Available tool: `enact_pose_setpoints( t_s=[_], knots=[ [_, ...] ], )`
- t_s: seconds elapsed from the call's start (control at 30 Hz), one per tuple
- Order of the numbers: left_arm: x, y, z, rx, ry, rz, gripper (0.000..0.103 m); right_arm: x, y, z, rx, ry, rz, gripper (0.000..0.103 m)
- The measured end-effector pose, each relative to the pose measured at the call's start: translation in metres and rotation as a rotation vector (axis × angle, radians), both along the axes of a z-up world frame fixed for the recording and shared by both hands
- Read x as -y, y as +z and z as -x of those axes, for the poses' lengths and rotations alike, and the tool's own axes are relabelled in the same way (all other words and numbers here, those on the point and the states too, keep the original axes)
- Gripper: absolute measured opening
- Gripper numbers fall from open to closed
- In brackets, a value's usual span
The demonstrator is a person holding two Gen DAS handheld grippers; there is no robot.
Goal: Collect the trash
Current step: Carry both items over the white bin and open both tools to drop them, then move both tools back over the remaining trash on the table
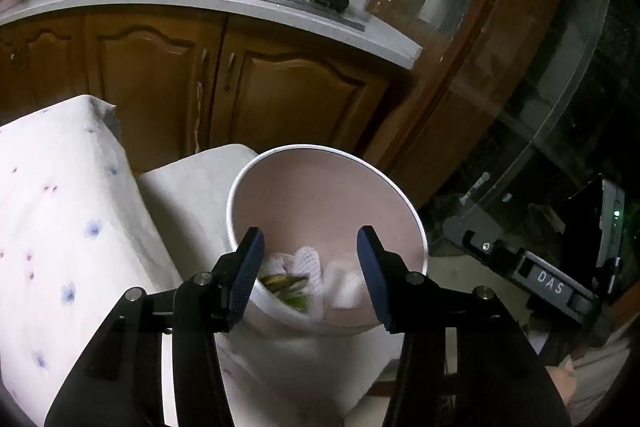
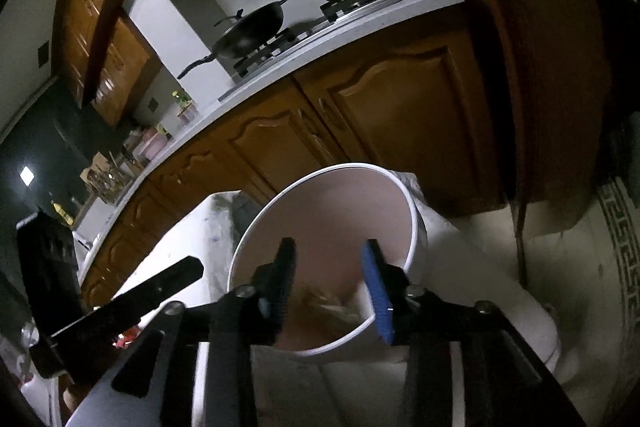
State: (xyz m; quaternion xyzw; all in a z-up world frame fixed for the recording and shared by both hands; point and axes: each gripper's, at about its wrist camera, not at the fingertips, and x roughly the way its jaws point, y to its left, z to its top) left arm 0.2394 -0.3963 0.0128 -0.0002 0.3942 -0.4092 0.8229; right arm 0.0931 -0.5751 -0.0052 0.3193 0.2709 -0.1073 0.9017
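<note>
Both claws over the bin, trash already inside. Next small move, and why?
Probably lift both claws up and back off the bin. The left claw and right claw stand open with nothing between the jaws, and crumpled tissue and green scraps already lie at the bottom.

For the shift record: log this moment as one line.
stage: dropping trash | left gripper: open over white bin | right gripper: open over bin | bin contents: crumpled tissues, green scraps
</note>
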Motion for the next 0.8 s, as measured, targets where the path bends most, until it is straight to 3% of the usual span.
enact_pose_setpoints(
  t_s=[0.23, 0.33, 0.4, 0.47, 0.63, 0.73, 0.8],
  knots=[
    [-0.029, 0.007, 0.008, 0.001, 0.039, 0.024, 0.049, -0.006, 0.009, 0.008, 0.024, 0.002, -0.004, 0.042],
    [-0.048, 0.01, 0.013, 0.015, 0.067, 0.032, 0.05, -0.016, 0.016, 0.01, 0.048, 0.009, 0.009, 0.054],
    [-0.064, 0.012, 0.016, 0.032, 0.104, 0.031, 0.058, -0.028, 0.022, 0.011, 0.071, 0.023, 0.019, 0.068],
    [-0.082, 0.013, 0.018, 0.036, 0.134, 0.037, 0.059, -0.039, 0.026, 0.011, 0.094, 0.037, 0.025, 0.075],
    [-0.127, 0.013, 0.021, 0.03, 0.213, 0.049, 0.059, -0.071, 0.036, 0.008, 0.12, 0.093, 0.055, 0.079],
    [-0.151, 0.014, 0.023, 0.034, 0.26, 0.057, 0.068, -0.09, 0.041, 0.005, 0.124, 0.131, 0.068, 0.079],
    [-0.168, 0.015, 0.027, 0.044, 0.29, 0.052, 0.068, -0.104, 0.043, 0.002, 0.128, 0.16, 0.08, 0.08]
  ],
)
